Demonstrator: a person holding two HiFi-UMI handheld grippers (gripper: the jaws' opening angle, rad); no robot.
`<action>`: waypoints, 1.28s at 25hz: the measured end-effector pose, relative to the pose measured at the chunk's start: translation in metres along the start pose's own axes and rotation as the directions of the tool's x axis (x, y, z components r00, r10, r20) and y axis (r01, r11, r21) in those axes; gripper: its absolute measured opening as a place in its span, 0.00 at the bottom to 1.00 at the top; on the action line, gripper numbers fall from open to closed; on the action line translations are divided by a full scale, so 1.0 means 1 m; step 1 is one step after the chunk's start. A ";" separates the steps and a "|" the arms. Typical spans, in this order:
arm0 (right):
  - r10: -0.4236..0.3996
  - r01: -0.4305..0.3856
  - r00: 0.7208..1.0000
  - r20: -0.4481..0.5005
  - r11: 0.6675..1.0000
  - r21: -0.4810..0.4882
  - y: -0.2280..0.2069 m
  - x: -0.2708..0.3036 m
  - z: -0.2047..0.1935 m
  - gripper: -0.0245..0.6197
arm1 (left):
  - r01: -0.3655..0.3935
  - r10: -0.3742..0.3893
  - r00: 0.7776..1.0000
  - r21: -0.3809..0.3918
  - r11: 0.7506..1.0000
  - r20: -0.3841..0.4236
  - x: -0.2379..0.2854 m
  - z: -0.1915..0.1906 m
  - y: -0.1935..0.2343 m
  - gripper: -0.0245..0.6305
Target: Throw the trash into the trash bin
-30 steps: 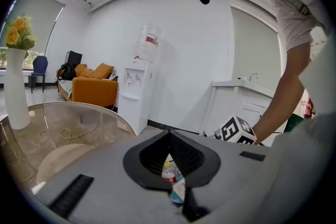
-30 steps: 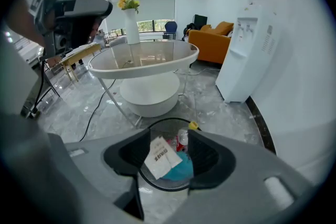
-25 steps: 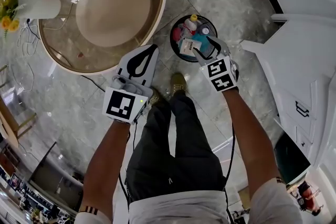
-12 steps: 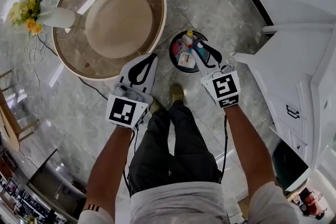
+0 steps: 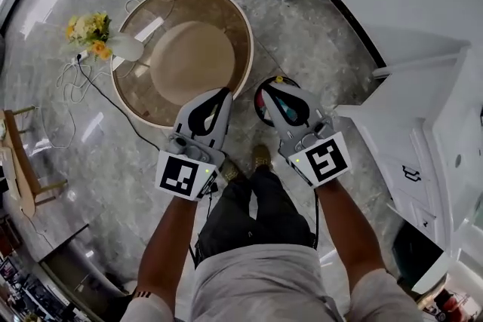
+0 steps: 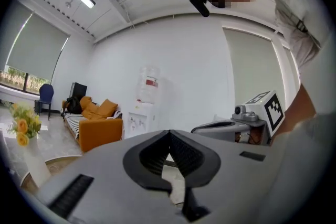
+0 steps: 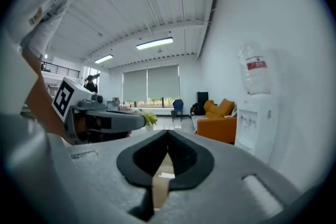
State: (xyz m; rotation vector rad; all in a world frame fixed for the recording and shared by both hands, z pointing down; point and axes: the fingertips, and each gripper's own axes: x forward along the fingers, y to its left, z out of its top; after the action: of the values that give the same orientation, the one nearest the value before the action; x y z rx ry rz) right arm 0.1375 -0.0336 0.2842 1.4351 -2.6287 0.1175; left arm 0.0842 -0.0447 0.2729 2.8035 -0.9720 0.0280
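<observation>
Head view: my left gripper (image 5: 223,93) and right gripper (image 5: 272,87) are held side by side, both with jaws pressed together and nothing in them. The dark round trash bin (image 5: 259,105) sits on the floor right under my right fingertips, mostly covered by that gripper. Of the trash (image 5: 278,78) inside it, only a small yellow bit shows just past the tips. The round glass-topped table (image 5: 243,41) lies ahead of my left fingertips.

Left gripper view: my left jaws meet at the tip with only a sliver of room showing through the hollow behind them. An orange sofa (image 6: 100,124) and a white water dispenser (image 6: 146,99) stand far beyond.

Right gripper view: the right jaws are shut tip to tip and empty; my left gripper shows to one side.

I judge the trash to be light packaging, thin and crushable, possibly slick. Any stray piece is best pinched gently across a flat edge or narrow middle.
</observation>
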 end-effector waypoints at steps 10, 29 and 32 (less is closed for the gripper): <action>0.110 -0.111 0.988 0.110 0.994 -0.002 0.049 -0.005 0.094 0.04 | -0.030 0.027 0.994 0.023 0.999 0.105 -0.036 0.092 -0.012 0.04; 0.138 -0.129 0.973 0.186 0.990 -0.058 0.099 -0.049 0.165 0.04 | 0.029 -0.044 0.982 0.087 0.996 0.183 -0.100 0.162 -0.062 0.04; 0.136 -0.127 0.974 0.184 0.990 -0.061 0.101 -0.051 0.167 0.04 | 0.030 -0.045 0.982 0.084 0.996 0.184 -0.103 0.162 -0.063 0.04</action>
State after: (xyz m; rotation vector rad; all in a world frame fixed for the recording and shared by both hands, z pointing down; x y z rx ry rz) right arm 0.0654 0.0402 0.1116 1.3154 -2.8559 -0.0713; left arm 0.0355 0.0399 0.0952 2.9401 -0.9765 -0.2074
